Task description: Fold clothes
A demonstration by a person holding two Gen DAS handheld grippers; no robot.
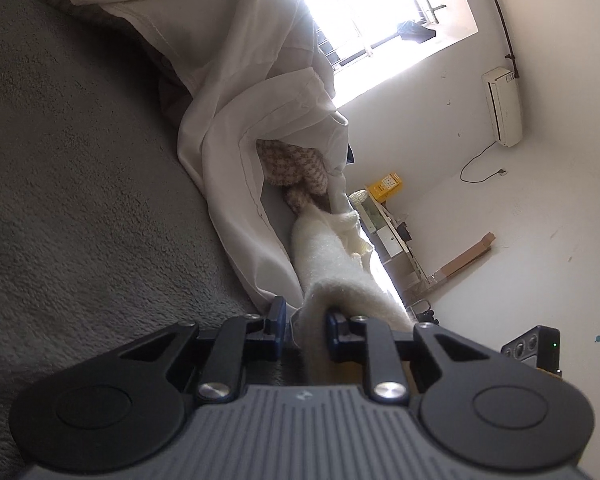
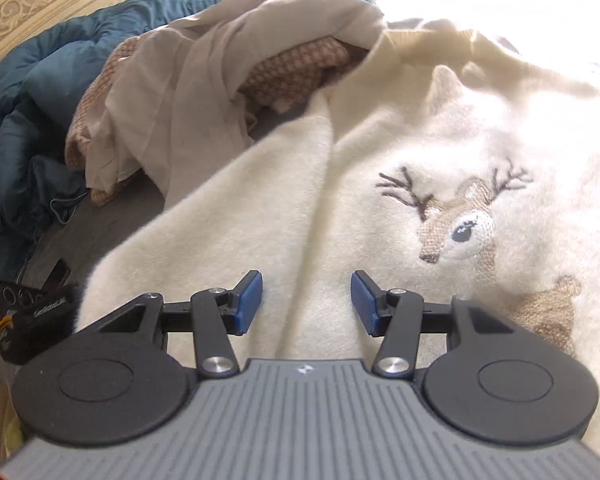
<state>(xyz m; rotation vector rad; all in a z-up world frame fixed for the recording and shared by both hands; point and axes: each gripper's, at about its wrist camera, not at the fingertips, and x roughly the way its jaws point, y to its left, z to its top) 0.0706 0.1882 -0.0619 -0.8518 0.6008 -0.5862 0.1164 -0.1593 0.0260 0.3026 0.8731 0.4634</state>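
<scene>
Cream fleece sweater with embroidered deer [image 2: 440, 184] spread on the grey-blanketed bed [image 1: 80, 180]. Left gripper [image 1: 306, 330] clamped on a fold of it. Right gripper [image 2: 306, 300] wide open just above it, holding nothing. White shirt [image 2: 188, 92] heaped beside.

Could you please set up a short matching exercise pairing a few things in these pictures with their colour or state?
Things:
1. left tool
2. right tool
3. quilt
4. deer sweater

States or colours:
A. blue
B. open, empty
C. cream, fuzzy
D. shut on fuzzy cream fabric

Pairs: 1-D, 2-B, 3-A, 4-C
</scene>
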